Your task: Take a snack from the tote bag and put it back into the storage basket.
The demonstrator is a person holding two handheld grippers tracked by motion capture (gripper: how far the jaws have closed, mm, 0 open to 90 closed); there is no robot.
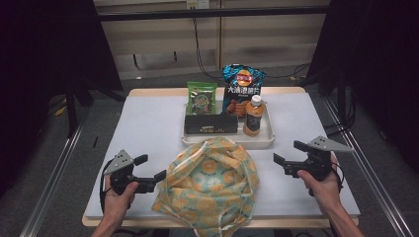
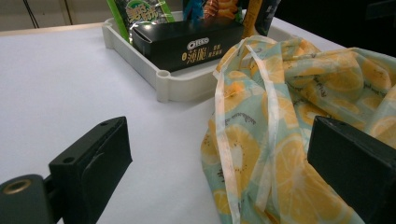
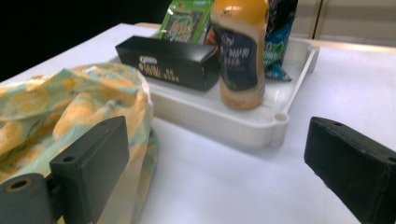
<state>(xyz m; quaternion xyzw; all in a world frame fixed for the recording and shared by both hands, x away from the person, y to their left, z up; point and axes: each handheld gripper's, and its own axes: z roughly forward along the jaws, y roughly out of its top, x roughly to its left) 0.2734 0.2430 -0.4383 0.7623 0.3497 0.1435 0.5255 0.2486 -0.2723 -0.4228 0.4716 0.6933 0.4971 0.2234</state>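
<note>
Two hand-held tongs flank a fruit-print cloth bag (image 1: 210, 185) lying slumped at the near edge of the white counter (image 1: 148, 133). The left tongs (image 1: 150, 169) stand with jaws apart and empty, the inner jaw close against the bag's left side; the right tongs (image 1: 285, 158), also spread wide and gripping nothing, hover just off the bag's right side without touching it. The step in hand looks like the approach to the bag, probably to open it for packing. The next move likely calls for each set of tongs to pinch a pale handle strap (image 2: 268, 116) or the fabric at the mouth and draw the sides apart, with care not to catch both layers at once. Just behind the bag, a white tray (image 1: 269, 140) holds four items: a black biscuit box (image 1: 211, 124) lying along the front, an orange drink bottle (image 1: 254, 116) upright at the front right, a green snack packet (image 1: 201, 98) standing at the back left, and a blue crisp bag (image 1: 242, 89) propped at the back. Whether the cloth bag holds anything cannot be told; its mouth lies collapsed.
</note>
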